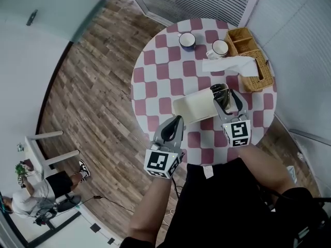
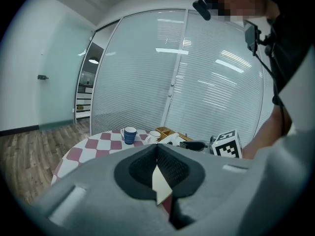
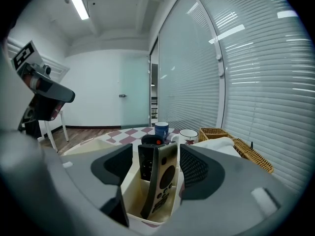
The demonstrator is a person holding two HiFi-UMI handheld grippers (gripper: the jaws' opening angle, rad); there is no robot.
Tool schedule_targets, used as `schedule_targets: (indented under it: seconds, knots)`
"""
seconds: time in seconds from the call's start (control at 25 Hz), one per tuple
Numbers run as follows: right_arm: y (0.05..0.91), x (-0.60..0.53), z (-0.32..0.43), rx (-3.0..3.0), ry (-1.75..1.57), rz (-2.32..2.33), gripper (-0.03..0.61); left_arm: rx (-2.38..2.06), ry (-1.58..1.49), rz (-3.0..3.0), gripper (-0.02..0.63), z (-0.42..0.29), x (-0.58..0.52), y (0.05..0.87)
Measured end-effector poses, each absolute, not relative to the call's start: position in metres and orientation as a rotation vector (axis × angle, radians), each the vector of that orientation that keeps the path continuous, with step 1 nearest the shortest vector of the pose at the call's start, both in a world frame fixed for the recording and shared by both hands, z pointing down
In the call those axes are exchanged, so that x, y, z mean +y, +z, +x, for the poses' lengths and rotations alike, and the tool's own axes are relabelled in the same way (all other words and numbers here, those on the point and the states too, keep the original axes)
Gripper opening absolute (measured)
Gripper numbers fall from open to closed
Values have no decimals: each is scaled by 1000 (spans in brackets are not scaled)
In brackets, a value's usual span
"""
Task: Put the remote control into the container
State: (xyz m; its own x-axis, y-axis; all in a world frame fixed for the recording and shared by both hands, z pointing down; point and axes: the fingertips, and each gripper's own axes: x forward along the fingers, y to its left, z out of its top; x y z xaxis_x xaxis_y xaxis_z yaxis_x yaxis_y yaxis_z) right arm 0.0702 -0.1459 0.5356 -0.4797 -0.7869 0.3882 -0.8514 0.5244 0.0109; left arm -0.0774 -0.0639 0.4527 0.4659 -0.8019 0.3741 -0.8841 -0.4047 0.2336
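Note:
A cream container (image 1: 192,107) stands on the checkered round table (image 1: 155,81), near its front edge. Two remotes stand upright in its right end: a silver remote (image 3: 164,180) and, behind it, a black remote (image 3: 146,160) with a red button. In the head view they show as a dark cluster of remotes (image 1: 219,92). My right gripper (image 3: 156,163) is open, one jaw on each side of the remotes, pads clear of them; the right gripper (image 1: 226,95) sits over the container's right end. My left gripper (image 1: 179,120) is shut at the container's near left corner. A cream sliver shows below the left gripper (image 2: 157,154) pads.
At the back of the table stand a blue mug (image 1: 186,40), a white cup (image 1: 219,48) and a wicker basket (image 1: 252,61) with a white cloth (image 1: 230,64) draped from it. Glass walls with blinds surround the table. Another person (image 1: 46,190) sits at lower left.

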Motion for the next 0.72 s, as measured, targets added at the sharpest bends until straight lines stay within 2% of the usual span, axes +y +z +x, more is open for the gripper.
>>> schedule_targets:
  seconds: [0.36, 0.44, 0.64, 0.72]
  knots:
    - [505, -141, 75, -2453, 189, 1350, 308, -1400, 244, 2373, 0, -69, -68, 436]
    - [497, -135, 75, -2476, 172, 1340, 259, -1397, 232, 2387, 0, -67, -68, 431]
    - [481, -121, 87, -2479, 205, 1347, 245, -1392, 199, 2410, 0, -66, -66, 420]
    - [476, -114, 92, -2472, 225, 1335, 187, -1385, 188, 2419, 0, -65, -64, 415]
